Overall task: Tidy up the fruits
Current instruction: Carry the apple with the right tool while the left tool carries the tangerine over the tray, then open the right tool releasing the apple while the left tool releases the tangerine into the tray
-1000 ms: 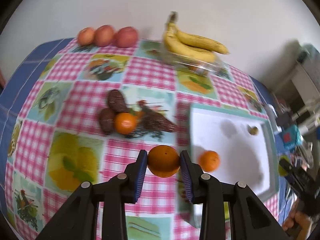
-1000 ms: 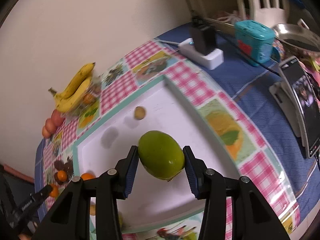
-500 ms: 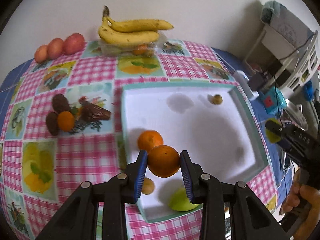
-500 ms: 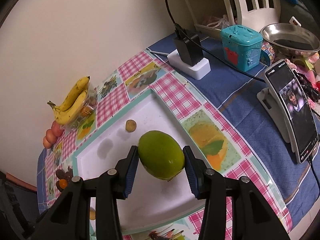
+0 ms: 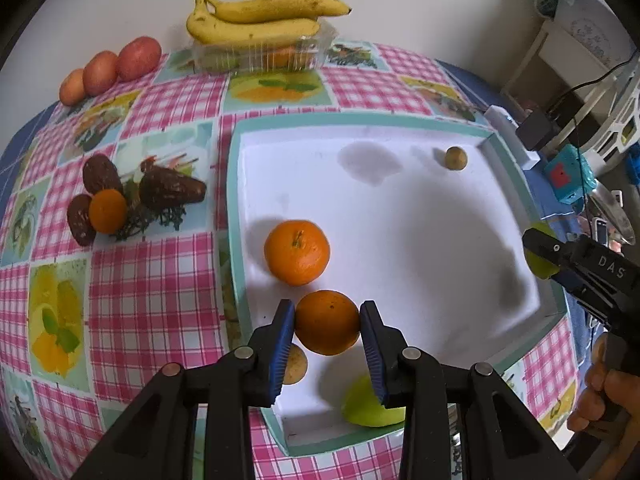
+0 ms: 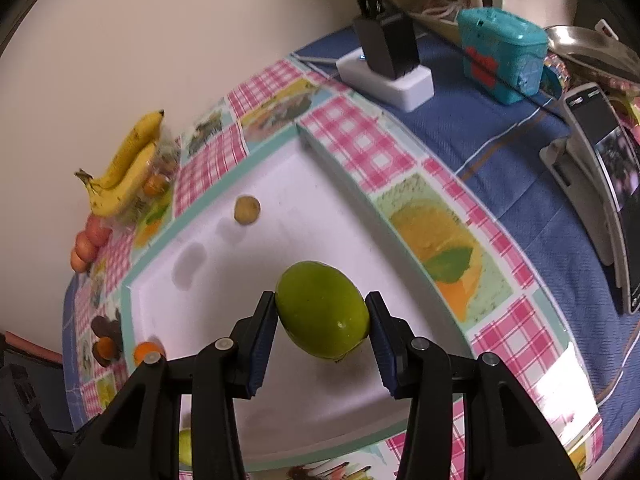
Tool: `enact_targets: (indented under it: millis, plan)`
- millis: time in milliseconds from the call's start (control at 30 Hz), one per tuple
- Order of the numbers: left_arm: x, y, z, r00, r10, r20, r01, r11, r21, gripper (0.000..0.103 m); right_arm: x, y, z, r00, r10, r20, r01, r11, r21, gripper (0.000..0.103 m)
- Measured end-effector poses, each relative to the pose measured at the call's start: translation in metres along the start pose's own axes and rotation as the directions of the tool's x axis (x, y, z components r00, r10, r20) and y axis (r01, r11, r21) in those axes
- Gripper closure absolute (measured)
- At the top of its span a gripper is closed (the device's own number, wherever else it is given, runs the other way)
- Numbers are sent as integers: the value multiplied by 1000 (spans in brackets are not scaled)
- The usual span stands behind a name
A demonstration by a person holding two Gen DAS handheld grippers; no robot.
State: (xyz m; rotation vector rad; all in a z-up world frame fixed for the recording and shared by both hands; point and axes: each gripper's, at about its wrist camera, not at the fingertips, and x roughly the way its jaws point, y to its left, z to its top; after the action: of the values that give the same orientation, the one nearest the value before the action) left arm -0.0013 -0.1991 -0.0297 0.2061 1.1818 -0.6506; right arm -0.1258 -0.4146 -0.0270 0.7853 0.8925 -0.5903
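Left gripper clamped on an orange, fingers pressed to either side, held over the near left part of the white tray. A second orange sat in the tray just beyond it; a small brownish fruit lay at the far right corner, another near the front edge, a green fruit beside it.

Right gripper gripped a green mango above the tray's right side.

Bananas rested on a clear container by the wall, three reddish fruits to their left. Checked tablecloth underneath.
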Motion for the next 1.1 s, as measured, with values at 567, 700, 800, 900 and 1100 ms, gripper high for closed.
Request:
enact_targets:
  millis: [567, 700, 800, 900, 1100]
  plan:
    - [5, 1, 0, 1000, 7, -22, -7, 1000, 3, 64, 16, 3, -4, 996, -54, -66, 53, 998, -13, 56]
    - [2, 0, 1, 1000, 4, -17, -4, 1000, 5, 64, 9, 6, -1, 997, -61, -48, 60, 998, -28, 55]
    - [-4, 2, 3, 1000, -9, -9, 9, 1000, 0, 64, 1, 11, 1, 998, -60, -26, 59, 997, -44, 55]
    - [-13, 3, 6, 1000, -20, 9, 20, 1000, -8, 62, -11, 18, 3, 998, -57, 4, 58, 996, -69, 55]
    - [-28, 15, 12, 999, -30, 36, 32, 998, -51, 60, -24, 32, 3, 998, -56, 31, 59, 991, -118, 55]
